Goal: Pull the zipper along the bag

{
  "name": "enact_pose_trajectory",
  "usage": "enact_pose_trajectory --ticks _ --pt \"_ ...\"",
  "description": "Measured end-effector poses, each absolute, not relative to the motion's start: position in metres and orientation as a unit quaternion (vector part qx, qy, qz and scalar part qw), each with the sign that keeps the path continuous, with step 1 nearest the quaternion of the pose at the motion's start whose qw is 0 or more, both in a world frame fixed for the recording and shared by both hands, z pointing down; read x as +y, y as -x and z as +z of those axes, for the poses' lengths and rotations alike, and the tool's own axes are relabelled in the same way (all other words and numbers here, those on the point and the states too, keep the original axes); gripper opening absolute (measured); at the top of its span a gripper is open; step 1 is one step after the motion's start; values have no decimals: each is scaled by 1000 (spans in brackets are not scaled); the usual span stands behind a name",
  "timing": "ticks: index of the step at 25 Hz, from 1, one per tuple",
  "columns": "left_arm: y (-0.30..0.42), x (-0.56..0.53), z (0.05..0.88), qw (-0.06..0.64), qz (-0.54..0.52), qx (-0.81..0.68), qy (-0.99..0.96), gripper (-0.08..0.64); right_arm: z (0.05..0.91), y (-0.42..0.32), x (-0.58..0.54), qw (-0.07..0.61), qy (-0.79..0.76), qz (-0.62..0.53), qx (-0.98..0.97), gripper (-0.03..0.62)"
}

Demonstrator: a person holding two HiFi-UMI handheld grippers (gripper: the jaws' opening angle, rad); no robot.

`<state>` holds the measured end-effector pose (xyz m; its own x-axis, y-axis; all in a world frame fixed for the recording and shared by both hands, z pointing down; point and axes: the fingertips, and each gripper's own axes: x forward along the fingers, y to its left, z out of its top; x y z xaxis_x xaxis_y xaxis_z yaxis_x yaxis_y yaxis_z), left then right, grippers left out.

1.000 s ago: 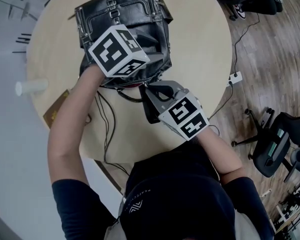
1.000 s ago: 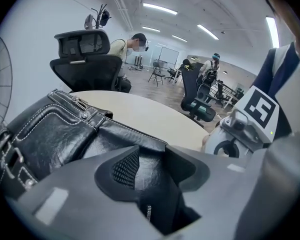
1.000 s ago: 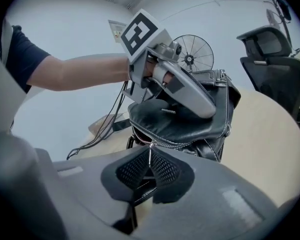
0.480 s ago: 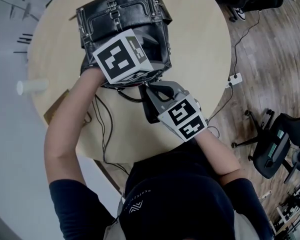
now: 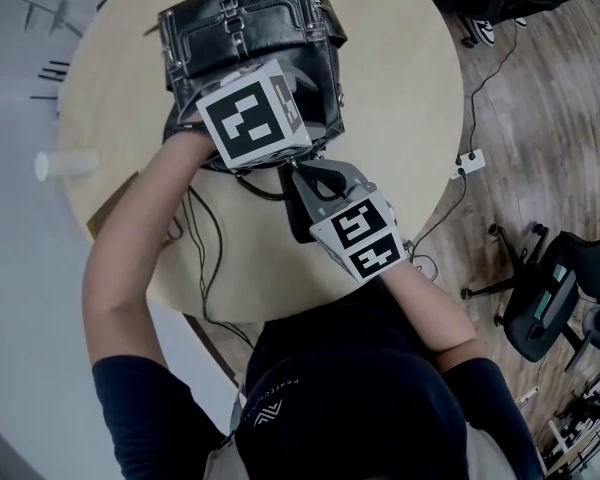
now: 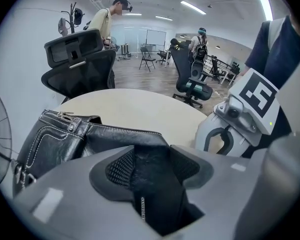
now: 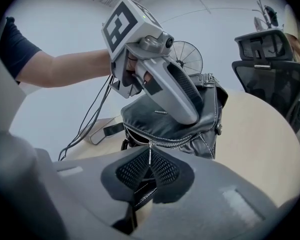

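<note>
Black leather bag with white stitching (image 5: 245,28) lies on the round pale wood table (image 5: 400,98), toward the table's 12 o'clock edge in the head view. Its silver zipper (image 7: 175,144) runs along the side facing the person. Right gripper (image 7: 149,173) is closed on the metal zipper pull (image 7: 150,156), pinched between the pads. Left gripper (image 6: 150,171) sits on top of the bag — jaws have just been opening wide, then eased in a bit. They stand apart with a fold of black leather between them, not clamped. Right gripper is near the left one, at its 5 o'clock.

Room: bare tabletop from 3 o'clock of the bag out to the rim, and a narrower bare strip at 9 o'clock. Black cables (image 5: 205,258) trail off the table's 6 o'clock edge beside the person's left forearm (image 5: 140,248). White cylinder (image 5: 65,165) lies at the 9 o'clock rim, well apart from the bag. Off the table — white power strip (image 5: 470,156) on the wood floor (image 5: 540,118) at 3 o'clock, black office chair (image 5: 555,288) at 4 o'clock.
</note>
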<state>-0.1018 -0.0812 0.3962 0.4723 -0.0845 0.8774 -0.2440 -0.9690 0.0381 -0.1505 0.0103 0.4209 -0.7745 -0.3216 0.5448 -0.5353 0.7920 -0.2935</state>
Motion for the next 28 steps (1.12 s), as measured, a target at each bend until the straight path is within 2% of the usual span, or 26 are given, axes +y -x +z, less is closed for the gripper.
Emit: enact_pose_trajectory --ticks 11,19,28 --pt "100 -87 409 75 505 -115 -852 246 433 168 9 254 -231 229 -911 12" --pt "105 -87 416 128 491 -119 -853 242 419 179 9 226 -234 240 -915 12" --pt "106 -87 419 151 480 -122 -856 236 421 192 17 253 -215 207 -920 15"
